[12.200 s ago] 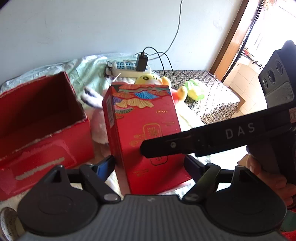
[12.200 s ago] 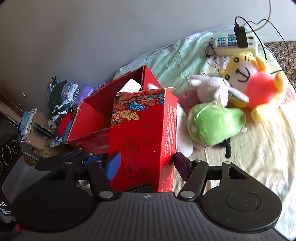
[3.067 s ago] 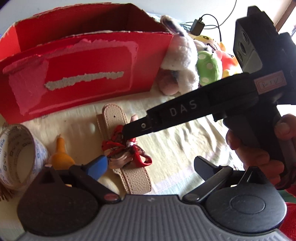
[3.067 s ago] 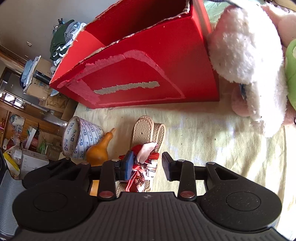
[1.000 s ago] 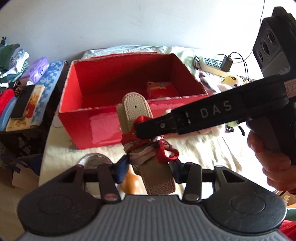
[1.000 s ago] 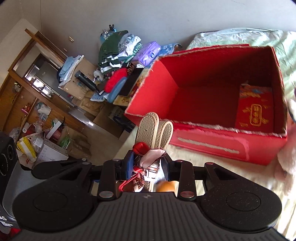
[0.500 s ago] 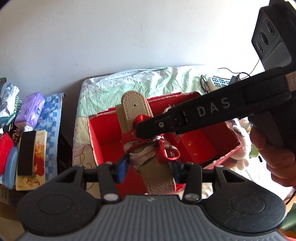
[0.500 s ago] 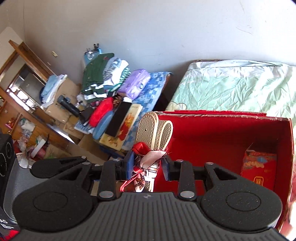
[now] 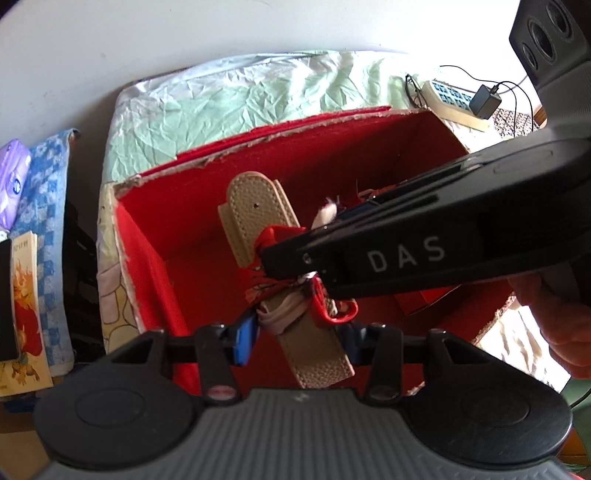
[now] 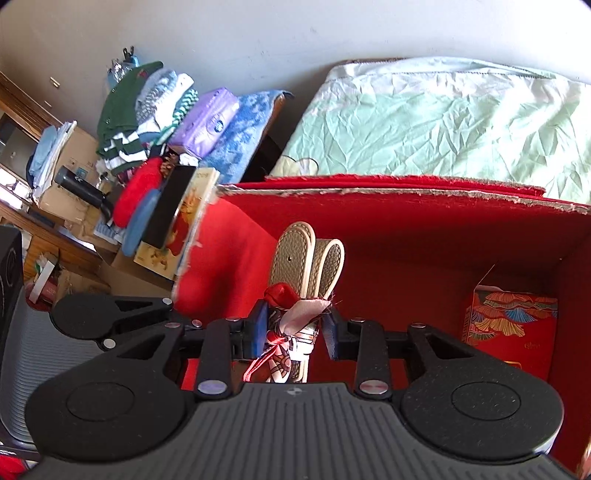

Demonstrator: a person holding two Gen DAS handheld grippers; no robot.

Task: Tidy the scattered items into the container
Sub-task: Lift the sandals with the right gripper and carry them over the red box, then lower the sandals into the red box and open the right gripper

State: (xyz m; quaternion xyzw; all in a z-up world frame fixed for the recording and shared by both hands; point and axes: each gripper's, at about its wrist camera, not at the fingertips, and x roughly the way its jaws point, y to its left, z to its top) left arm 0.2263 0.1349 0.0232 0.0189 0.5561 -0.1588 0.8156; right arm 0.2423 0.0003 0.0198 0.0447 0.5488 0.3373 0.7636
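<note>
A plain pale grey wall (image 10: 295, 33) fills the space far ahead of the tongs, evenly lit by daylight. Below it lies a crumpled mint-green bed sheet (image 10: 424, 122), sunlit across its creases. Off to the left, a cluttered wooden shelf unit (image 10: 22, 122) carries a pile of folded striped and green clothes (image 10: 140, 107). Far right, a cream power strip with a black plugged-in adapter (image 9: 458, 101) rests on the bedding.
</note>
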